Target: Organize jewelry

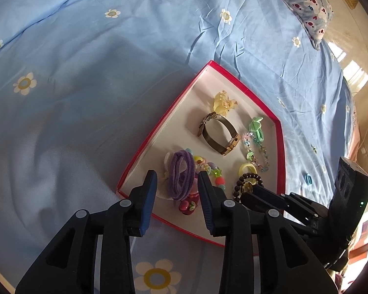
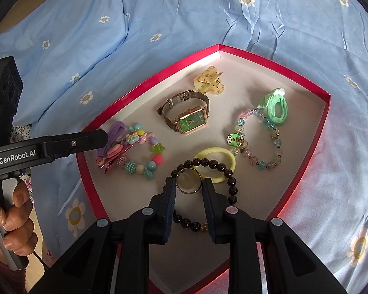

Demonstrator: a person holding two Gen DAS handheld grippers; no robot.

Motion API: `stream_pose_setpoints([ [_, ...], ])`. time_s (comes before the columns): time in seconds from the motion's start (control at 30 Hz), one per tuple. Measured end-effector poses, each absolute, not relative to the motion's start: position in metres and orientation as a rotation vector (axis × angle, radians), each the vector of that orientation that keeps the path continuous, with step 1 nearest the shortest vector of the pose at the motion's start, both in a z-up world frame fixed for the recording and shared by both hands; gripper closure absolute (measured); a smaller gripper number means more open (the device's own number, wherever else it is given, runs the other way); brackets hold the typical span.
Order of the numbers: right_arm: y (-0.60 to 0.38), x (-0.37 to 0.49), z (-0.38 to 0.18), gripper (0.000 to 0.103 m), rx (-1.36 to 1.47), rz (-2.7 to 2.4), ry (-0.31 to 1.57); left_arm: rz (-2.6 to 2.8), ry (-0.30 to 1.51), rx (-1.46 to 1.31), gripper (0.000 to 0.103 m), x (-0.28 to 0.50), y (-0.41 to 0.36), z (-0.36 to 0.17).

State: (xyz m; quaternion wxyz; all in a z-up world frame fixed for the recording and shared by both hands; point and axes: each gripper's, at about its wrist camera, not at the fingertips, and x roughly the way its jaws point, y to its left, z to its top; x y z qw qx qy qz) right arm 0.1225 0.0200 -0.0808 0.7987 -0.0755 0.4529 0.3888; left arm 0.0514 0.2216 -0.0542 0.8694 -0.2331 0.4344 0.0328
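Note:
A red box (image 2: 304, 165) with a white floor lies on the bed and holds jewelry: a green-faced watch (image 2: 191, 120), a yellow claw clip (image 2: 208, 80), a pastel bead bracelet (image 2: 257, 139), a green hair tie (image 2: 278, 109), a yellow hair tie (image 2: 216, 155), a dark bead bracelet (image 2: 229, 178), a colourful bead bracelet (image 2: 139, 156) and a purple hair tie (image 1: 181, 176). My right gripper (image 2: 189, 181) holds a gold ring (image 2: 189, 180) between its tips, just above the dark bracelet. My left gripper (image 1: 176, 175) is open over the purple hair tie, touching nothing.
The box (image 1: 144, 144) sits on a blue flowered bedsheet (image 1: 110, 73). A small blue hair tie (image 1: 308, 178) lies on the sheet right of the box. A patterned pillow (image 1: 306, 2) is at the far right corner. The bed edge and floor are at right.

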Motion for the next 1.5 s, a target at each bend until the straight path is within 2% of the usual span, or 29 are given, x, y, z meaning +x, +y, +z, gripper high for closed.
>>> stream_pose_setpoints([
  [0.1, 0.02, 0.122, -0.08, 0.079, -0.162, 0.833, 0.971, 0.07, 0.902, -0.492, 0.067, 0.049, 0.223, -0.052],
  [0.2, 0.019, 0.122, -0.08, 0.073, -0.163, 0.828, 0.968, 0.073, 0.898, -0.497, 0.067, 0.047, 0.225, -0.05],
  [0.57, 0.011, 0.119, -0.075, 0.073, -0.122, 0.818, 0.96, 0.067, 0.878, -0.484, 0.067, 0.038, 0.221, -0.039],
  [0.7, 0.002, 0.115, -0.066, 0.071, -0.092, 0.817, 0.938, 0.065, 0.87, -0.479, 0.055, 0.033, 0.219, -0.035],
  [0.77, -0.005, 0.112, -0.059, 0.06, -0.067, 0.815, 0.92, 0.06, 0.863, -0.483, 0.05, 0.03, 0.217, -0.034],
  [0.83, -0.013, 0.111, -0.054, 0.051, -0.032, 0.81, 0.9, 0.058, 0.855, -0.477, 0.039, 0.026, 0.214, -0.032],
  [0.87, -0.018, 0.11, -0.052, 0.046, -0.01, 0.807, 0.889, 0.057, 0.848, -0.47, 0.038, 0.024, 0.212, -0.032],
  [0.93, -0.028, 0.107, -0.048, 0.04, 0.031, 0.802, 0.869, 0.061, 0.844, -0.447, 0.031, 0.019, 0.208, -0.031],
  [1.27, -0.064, 0.085, -0.037, 0.027, 0.17, 0.801, 0.763, 0.082, 0.822, -0.408, 0.024, -0.009, 0.194, -0.035],
  [1.5, -0.079, 0.071, -0.038, 0.023, 0.21, 0.818, 0.745, 0.112, 0.78, -0.355, 0.02, -0.031, 0.183, -0.029],
])
